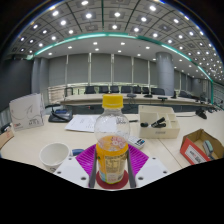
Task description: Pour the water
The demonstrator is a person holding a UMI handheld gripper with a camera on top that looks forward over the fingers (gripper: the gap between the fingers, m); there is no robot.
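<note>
A clear plastic bottle (pixel 112 130) with an orange cap and a yellow label stands upright between my fingers. My gripper (pixel 112 160) is shut on the bottle's lower part, with both dark fingers pressing its sides and the pink pads (pixel 85 158) spread out at either side. The bottle's upper part looks clear, and I cannot tell its water level. A white cup (pixel 54 155) stands on the light table (pixel 30 145), just left of the fingers and apart from the bottle.
An open cardboard box (pixel 203 147) is at the right. A white tray (pixel 158 122) with dark items stands beyond the bottle to the right. Papers (pixel 82 123), a telephone (pixel 60 115) and a standing sign (pixel 27 110) are at the left. Desks and chairs are further back.
</note>
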